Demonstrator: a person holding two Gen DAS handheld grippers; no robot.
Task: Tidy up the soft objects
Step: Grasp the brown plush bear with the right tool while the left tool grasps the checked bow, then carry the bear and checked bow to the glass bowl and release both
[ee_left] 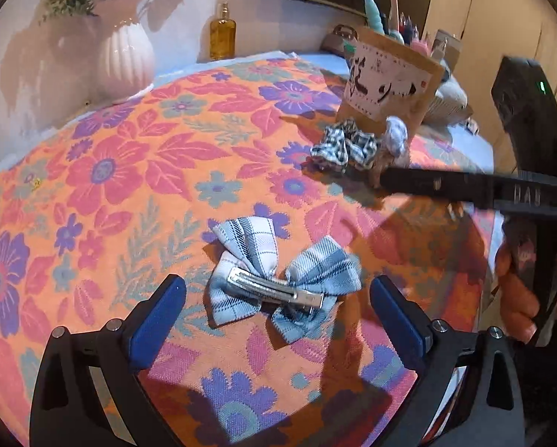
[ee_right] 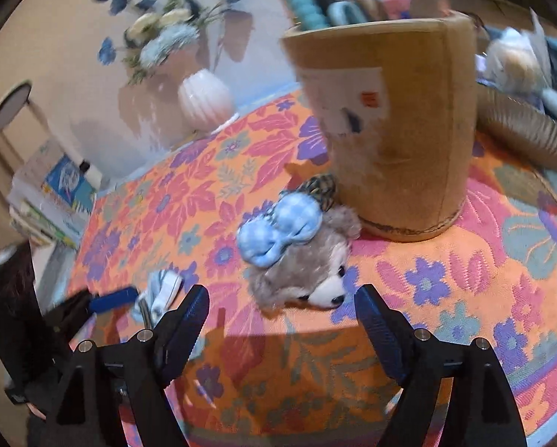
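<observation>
Tan cylindrical holder stands on the floral orange cloth, stuffed with pens and hair clips. Grey plush animal head with blue gingham bow lies beside its base, ahead of the right gripper, jaws wide, empty. Left gripper gapes around the blue plaid bow clip, not pressing.

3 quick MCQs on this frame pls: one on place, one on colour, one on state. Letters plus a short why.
1. Where does the plush animal head lie?
A. inside the brown holder
B. on the cloth beside the brown holder
C. against the white vase

2. What colour is the bow on the plush head?
A. light blue check
B. solid red
C. yellow

3. How does the plaid bow clip lie?
A. clamped in a hand-held gripper
B. metal clip side up, loose on the cloth
C. standing in the holder

Answers: B, it rests on the floral cloth at the holder's base; A, the bow is pale blue check; B, the clip faces up between the open left hand-held gripper pads, untouched.
</observation>
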